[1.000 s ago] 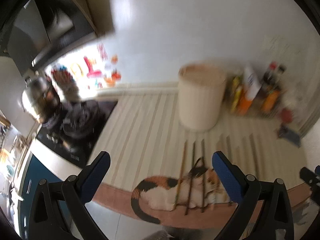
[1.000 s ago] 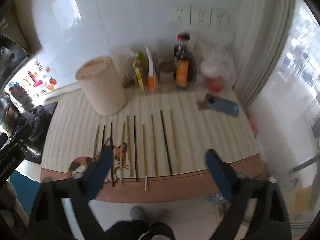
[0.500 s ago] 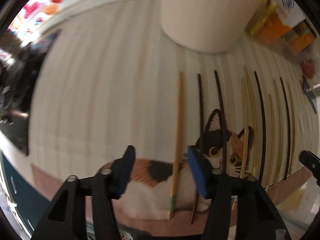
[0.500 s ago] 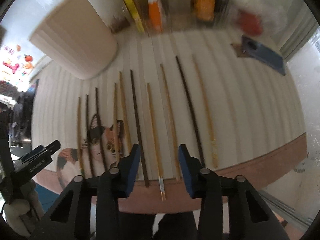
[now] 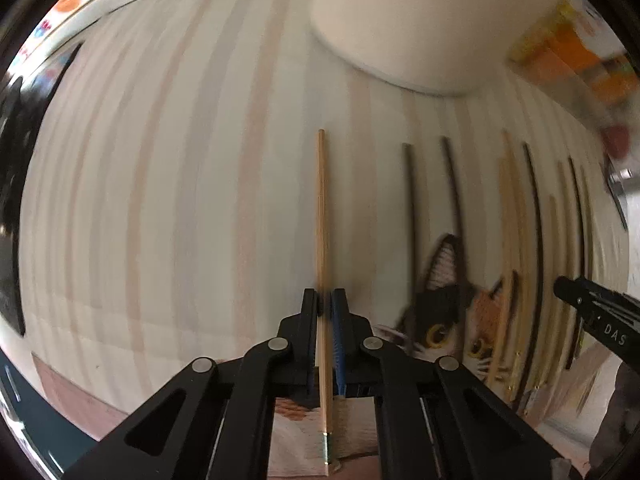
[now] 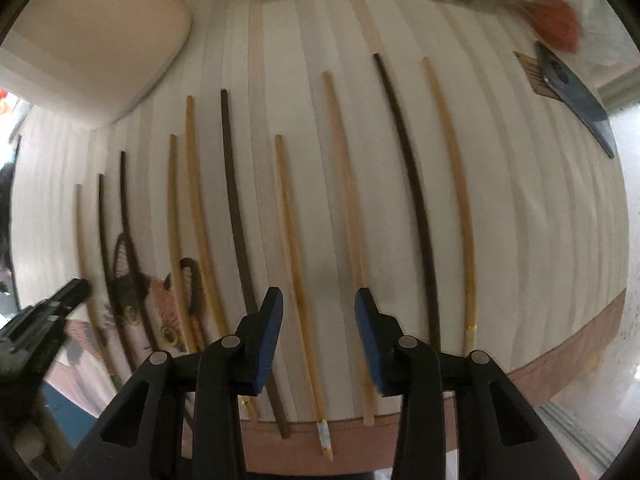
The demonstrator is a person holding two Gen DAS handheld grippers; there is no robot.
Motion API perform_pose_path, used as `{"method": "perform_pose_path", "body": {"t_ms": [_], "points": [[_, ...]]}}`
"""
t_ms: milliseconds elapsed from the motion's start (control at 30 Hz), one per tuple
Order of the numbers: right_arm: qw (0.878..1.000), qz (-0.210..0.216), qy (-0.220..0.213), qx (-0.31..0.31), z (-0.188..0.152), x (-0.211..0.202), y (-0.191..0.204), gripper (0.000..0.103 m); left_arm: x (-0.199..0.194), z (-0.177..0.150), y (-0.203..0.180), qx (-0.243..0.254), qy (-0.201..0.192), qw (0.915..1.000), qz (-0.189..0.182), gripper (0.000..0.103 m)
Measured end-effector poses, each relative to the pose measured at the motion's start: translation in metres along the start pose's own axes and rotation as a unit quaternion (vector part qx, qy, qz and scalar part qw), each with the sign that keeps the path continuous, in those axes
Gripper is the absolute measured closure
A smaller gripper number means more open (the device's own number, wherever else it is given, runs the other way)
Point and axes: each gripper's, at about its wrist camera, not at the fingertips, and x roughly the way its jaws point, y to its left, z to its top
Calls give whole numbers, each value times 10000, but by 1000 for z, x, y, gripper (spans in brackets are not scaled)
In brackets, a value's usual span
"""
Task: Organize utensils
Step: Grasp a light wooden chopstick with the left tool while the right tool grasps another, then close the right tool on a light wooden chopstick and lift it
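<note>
You can read only one bit of lettering: the white capitals "DAS" on the black body of the right gripper (image 5: 600, 316), where it enters the left wrist view at the right edge. The labels on the orange and yellow packages (image 5: 568, 52) by the wall are too blurred to read.

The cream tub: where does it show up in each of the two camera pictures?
Left wrist view: the cream tub fills the top, right of centre, beyond the chopstick clamped in the left gripper.
Right wrist view: it sits in the top left corner.
Shared landmark: the cat picture on the mat.
</note>
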Motion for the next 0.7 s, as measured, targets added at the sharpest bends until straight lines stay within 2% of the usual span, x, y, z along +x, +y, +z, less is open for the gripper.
{"method": "perform_pose_path", "body": {"t_ms": [67,200,267,367,500,600,700], "points": [[9999,-109,52,-99,8,7,6,62,0,-3,9,-120,-3,9999,70,98],[9996,2,185,-211,15,17,16,82,-1,-8,21,-242,-27,9994,239,98],[9993,-20,201,-322,17,18,22,87,-1,-14,22,-298,-13,9992,270,98],[9986,5,272,-462,21,20,31,87,6,-10,18,-320,16,9991,290,98],[9973,633,365,22,28,14,16,86,0,7,10,-295,44,9989,348,98],[9952,828,467,212,32,19,5,84,4,16,-2,-317,48,9986,410,98],[9958,779,434,193,37,19,8,84,7,19,-7,-279,45,9987,432,98]]}}
